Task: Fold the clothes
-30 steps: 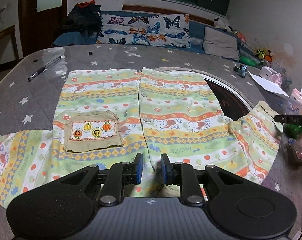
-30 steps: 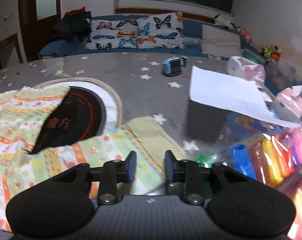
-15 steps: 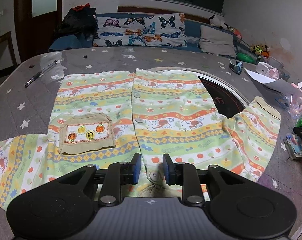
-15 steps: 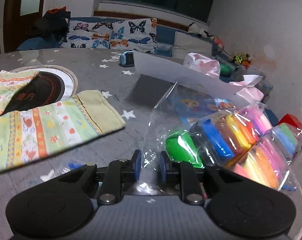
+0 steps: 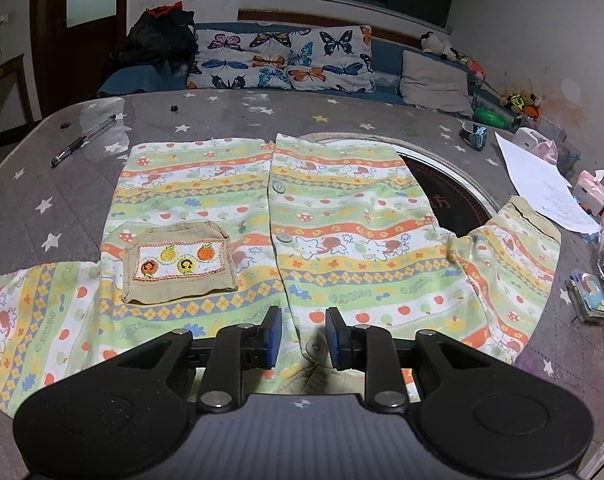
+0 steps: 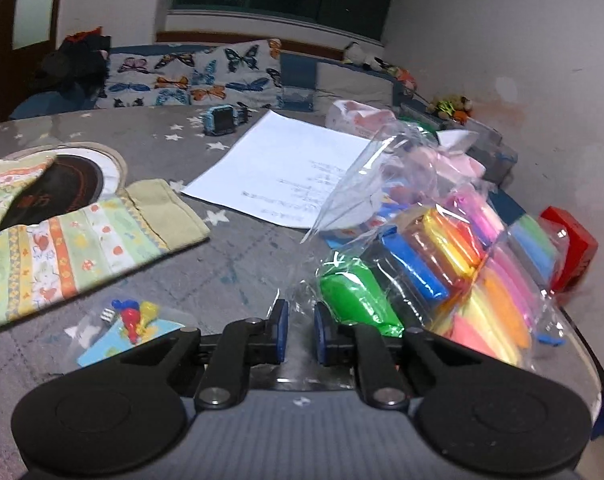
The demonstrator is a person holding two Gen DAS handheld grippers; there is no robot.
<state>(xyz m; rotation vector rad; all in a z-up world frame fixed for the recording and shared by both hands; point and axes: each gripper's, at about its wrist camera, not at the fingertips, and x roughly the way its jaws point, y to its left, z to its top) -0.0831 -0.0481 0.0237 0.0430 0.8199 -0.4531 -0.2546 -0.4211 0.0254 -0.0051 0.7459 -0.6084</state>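
So the striped cotton kids' shirt (image 5: 334,240) is lying flat, front side up, on the grey star-print table cover (image 5: 61,196), spreading out right ahead of the left claw (image 5: 300,337). It's soft, thin fabric in green, orange, yellow and white bands with little fruit and animal prints. One tan ribbed pocket (image 5: 177,264) with four embroidered fruit circles sits ahead and to the left of that claw. I count three pale round buttons (image 5: 284,237) down the placket. The left claw has a narrow gap, its jaws have just been opening, with the shirt's neck end below them and nothing pinched.

The right claw (image 6: 300,332) is off to the side over the crinkly clear plastic bag of coloured modelling clay bars (image 6: 442,264), glossy and brick shaped. Its jaws have just been closing to a thin gap, and bag film (image 6: 302,300) sits at the tips; I can't tell if the pads pinch it. One shirt sleeve with a tan cuff (image 6: 101,240) lies ahead to its left, and one white paper sheet (image 6: 285,172) lies farther ahead.
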